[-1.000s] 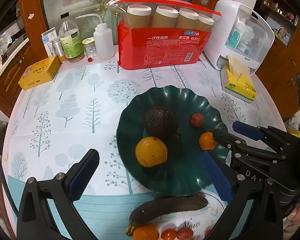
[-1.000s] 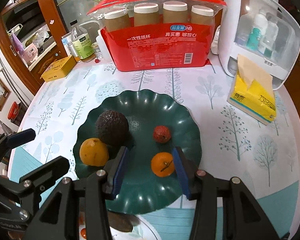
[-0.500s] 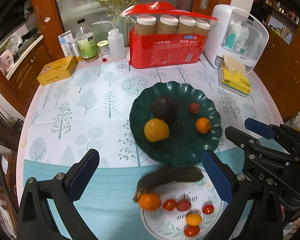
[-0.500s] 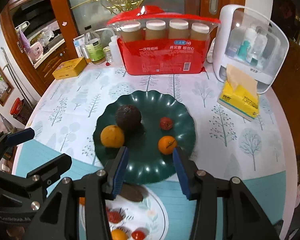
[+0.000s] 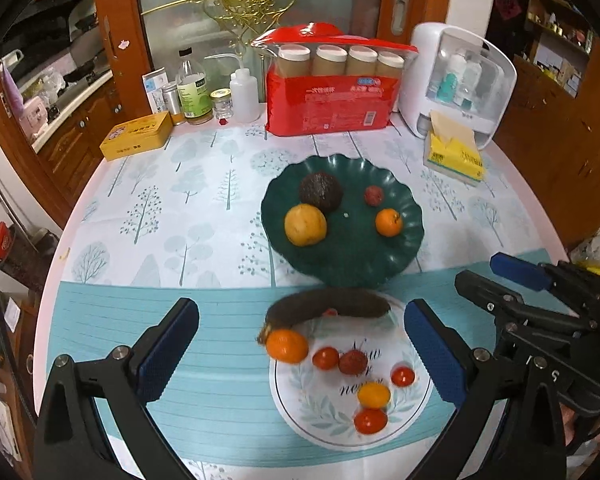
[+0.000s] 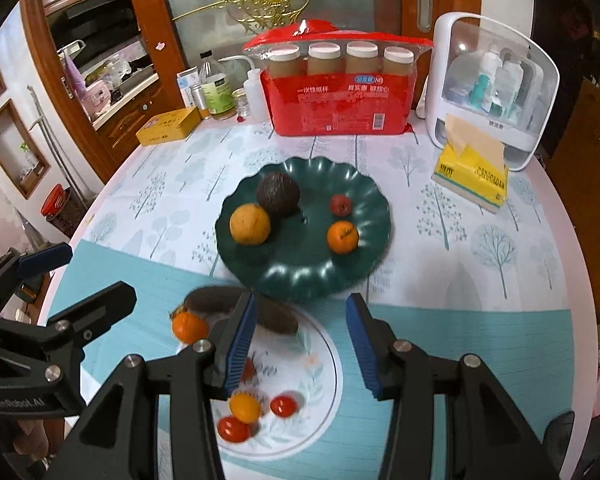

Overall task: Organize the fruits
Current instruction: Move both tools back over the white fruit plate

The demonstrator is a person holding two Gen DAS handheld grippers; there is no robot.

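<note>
Two grippers: I hold both above the near edge of the table, side by side, pointing forward and down at the fruit.
Left gripper (image 5: 298,344): its blue-padded fingers are spread wide with nothing between them, framing the white round plate with leaf print (image 5: 312,428).
Right gripper (image 6: 300,346): fingers parted and empty, over the same plate's far half.
White plate: I see a dark overripe banana (image 5: 328,307) across its far rim, a small orange mandarin (image 5: 287,345) touching the banana's stem end, then red cherry tomatoes (image 5: 325,357), a reddish lychee (image 5: 352,361) and a small yellow-orange fruit (image 5: 374,395).
Dark green scalloped plate (image 5: 356,268): just beyond the white one; it carries a large yellow-orange citrus (image 5: 305,225) touching a dark avocado (image 5: 320,192), a second mandarin (image 5: 389,222) and a red lychee (image 5: 373,195) set apart.
Far edge: a red pack of paper cups (image 5: 330,94), a yellow tissue pack (image 5: 456,154) and a yellow tin (image 5: 137,135).
</note>
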